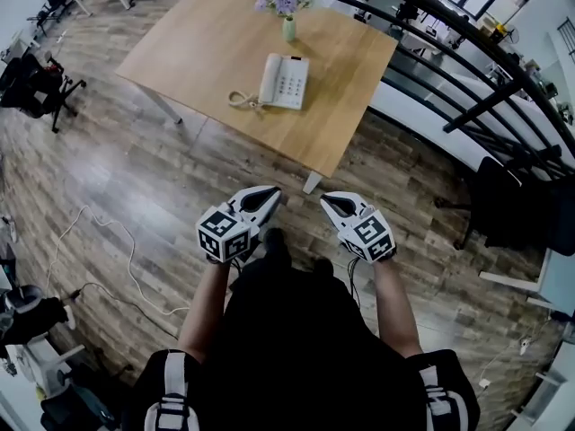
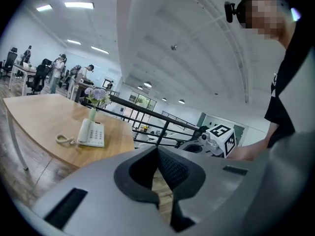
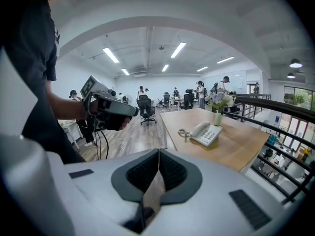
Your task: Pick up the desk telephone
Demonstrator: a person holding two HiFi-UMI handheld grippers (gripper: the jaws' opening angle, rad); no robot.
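Observation:
A white desk telephone with a curly cord lies on the wooden table, handset on its left side. It also shows far off in the left gripper view as the telephone and in the right gripper view as the telephone. My left gripper and right gripper hang side by side over the floor, well short of the table's near corner. Both are shut with nothing between the jaws. The left gripper and right gripper point toward the table.
A green vase of flowers stands behind the phone. A black railing runs along the table's right side. Office chairs stand at the left, cables trail on the wooden floor, and people sit at distant desks.

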